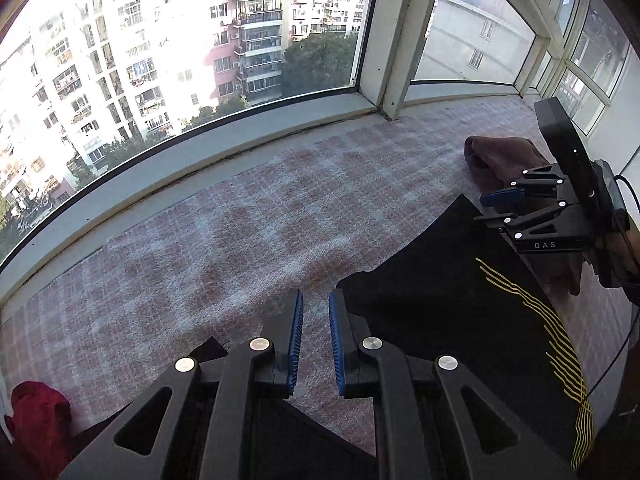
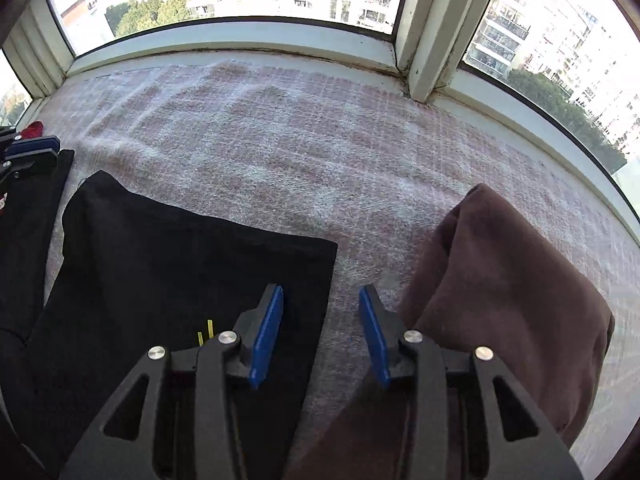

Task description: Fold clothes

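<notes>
Black left gripper [image 1: 315, 336] and right gripper [image 2: 321, 332] — blue pads, silver screws, "DAS" marking

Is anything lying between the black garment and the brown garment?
No. In the right wrist view, only a bare strip of checked blanket separates the black garment from the brown garment; the open right gripper hovers over that strip.

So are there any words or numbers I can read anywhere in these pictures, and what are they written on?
"DAS": white letters on the side of the black right gripper, seen from the left wrist camera.
The yellow wavy lines on the black cloth garment are a pattern, not letters.
A red and white patch at the left edge of the right wrist view is too cut off to read.
Nothing else is readable.
</notes>
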The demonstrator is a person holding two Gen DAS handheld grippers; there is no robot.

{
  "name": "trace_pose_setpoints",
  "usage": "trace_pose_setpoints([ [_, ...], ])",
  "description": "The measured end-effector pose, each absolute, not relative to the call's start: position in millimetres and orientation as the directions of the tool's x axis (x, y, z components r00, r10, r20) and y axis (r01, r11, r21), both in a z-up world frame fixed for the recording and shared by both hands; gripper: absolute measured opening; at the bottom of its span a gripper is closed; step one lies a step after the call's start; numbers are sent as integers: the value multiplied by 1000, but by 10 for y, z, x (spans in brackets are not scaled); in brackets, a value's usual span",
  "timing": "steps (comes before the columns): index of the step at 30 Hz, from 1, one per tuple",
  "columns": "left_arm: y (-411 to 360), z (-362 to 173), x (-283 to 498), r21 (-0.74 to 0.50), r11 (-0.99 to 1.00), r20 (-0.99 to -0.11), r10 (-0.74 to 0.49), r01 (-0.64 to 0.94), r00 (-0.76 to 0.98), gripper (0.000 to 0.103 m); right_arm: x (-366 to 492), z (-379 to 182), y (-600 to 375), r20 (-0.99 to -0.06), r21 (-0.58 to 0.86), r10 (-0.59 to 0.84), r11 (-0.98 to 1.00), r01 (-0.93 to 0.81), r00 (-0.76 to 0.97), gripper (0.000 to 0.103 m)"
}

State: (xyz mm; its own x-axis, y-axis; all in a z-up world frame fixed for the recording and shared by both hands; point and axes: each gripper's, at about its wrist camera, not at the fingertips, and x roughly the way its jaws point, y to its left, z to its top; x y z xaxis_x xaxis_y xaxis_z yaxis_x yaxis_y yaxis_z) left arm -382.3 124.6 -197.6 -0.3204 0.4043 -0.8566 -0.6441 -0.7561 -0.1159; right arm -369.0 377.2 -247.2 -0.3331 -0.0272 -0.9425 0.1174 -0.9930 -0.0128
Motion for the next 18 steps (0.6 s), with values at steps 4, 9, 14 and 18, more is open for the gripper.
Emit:
trace_pose_setpoints([
  [4, 1294, -2023, -3607, -188, -697, -850, 468, -692, -242, 15, -3649, -2134, 3720, -884, 51, -116, -987, 154, -452, 41],
  [9, 1554, -2177, -3417, -219, -631, -854, 493, -744, -166, 19, -3751, -2378, 3479, -927, 140, -217, -957, 253, -306, 41],
  [14, 1580, -2394, -3716, -173, -730, -895, 398, -661, -204, 14, -3681, -2356, 3607, -933, 19, -88, -980, 196, -349, 38],
  [18, 1254, -2033, -3739, -131, -784, -871, 384, -607, -308, 17, -3534, -2085, 3788, -912, 65, -113, -989, 132, -395, 38],
])
